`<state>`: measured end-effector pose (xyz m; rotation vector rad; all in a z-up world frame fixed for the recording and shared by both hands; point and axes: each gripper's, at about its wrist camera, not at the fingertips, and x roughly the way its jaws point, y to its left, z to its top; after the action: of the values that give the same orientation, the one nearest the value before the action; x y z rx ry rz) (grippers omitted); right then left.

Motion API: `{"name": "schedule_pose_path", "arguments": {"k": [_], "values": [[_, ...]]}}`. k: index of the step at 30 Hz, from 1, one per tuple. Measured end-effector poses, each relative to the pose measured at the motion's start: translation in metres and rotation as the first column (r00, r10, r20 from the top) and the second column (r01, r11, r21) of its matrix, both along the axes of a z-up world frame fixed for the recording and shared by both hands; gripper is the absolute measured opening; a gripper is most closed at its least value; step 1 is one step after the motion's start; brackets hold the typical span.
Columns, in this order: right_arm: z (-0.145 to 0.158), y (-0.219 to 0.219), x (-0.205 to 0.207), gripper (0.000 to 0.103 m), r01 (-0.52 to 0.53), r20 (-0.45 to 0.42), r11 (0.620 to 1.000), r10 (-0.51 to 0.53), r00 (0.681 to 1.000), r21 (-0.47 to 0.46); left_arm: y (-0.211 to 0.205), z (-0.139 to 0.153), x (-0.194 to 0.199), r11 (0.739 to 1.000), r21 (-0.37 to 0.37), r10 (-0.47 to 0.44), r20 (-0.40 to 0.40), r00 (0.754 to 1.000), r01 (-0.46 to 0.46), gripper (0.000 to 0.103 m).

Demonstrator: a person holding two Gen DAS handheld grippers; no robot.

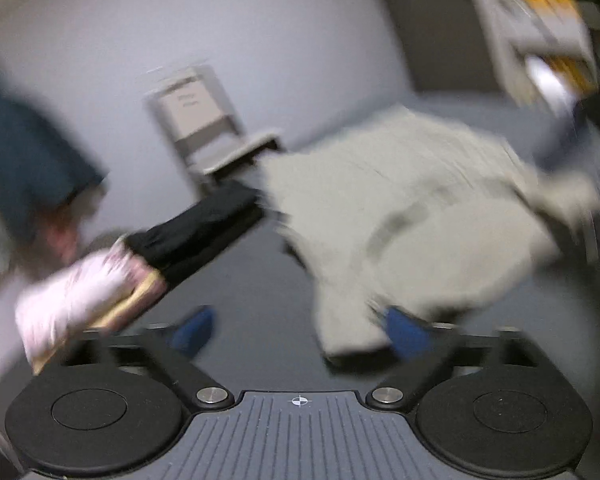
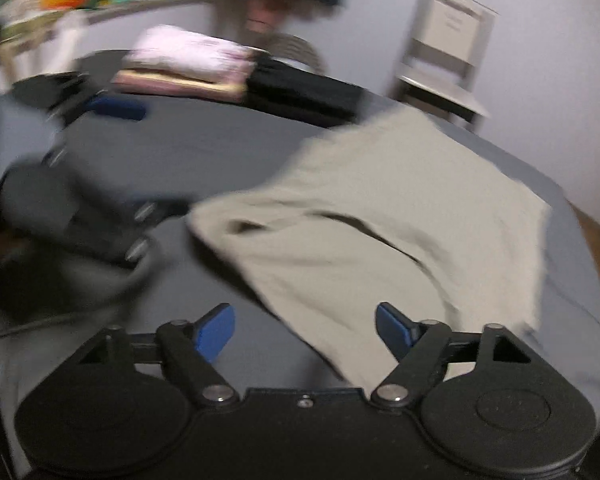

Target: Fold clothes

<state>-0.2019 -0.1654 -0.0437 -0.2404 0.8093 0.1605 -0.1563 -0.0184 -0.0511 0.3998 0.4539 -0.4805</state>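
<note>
On dark grey table top (image 2: 228, 152), crumpled beige cloth garment (image 2: 400, 216) seen spread, long axis 7-to-1 o'clock. Right gripper (image 2: 306, 332) nearer, fingers apart, hem at 1 o'clock finger. Left gripper (image 1: 300, 332) likewise apart, nothing held.

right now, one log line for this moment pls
left tongs: open, empty | right tongs: open, empty | beige garment: unfolded on table | folded stack: far edge

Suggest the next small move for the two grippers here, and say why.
Probably lower the right gripper onto the near edge of the crumpled beige cloth garment and close. Both the right and the left gripper are open and empty, and the garment lies unfolded on the dark table.
</note>
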Motion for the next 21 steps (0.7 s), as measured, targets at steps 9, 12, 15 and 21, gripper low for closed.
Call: {"name": "schedule_pose_path", "arguments": {"k": [9,12,15,21], "values": [[-0.035,0.027,0.046,0.051,-0.058,0.024,0.996,0.057,0.998,0.071,0.044,-0.016,0.044,0.939,-0.329,0.008,-0.278,0.961,-0.103,0.1],[-0.043,0.023,0.055,0.034,-0.035,-0.012,0.989,0.038,0.999,0.142,0.045,-0.027,0.051,0.917,-0.383,-0.017,-0.321,0.947,-0.113,0.1],[-0.051,0.018,0.063,0.016,-0.01,-0.05,0.977,0.021,0.999,0.212,0.041,-0.037,0.059,0.908,-0.396,-0.012,-0.344,0.939,-0.134,0.1],[-0.051,-0.011,0.049,0.008,0.052,-0.109,0.937,-0.015,0.994,0.345,0.042,-0.043,0.075,0.866,-0.448,0.03,-0.399,0.917,-0.223,0.1]]}}
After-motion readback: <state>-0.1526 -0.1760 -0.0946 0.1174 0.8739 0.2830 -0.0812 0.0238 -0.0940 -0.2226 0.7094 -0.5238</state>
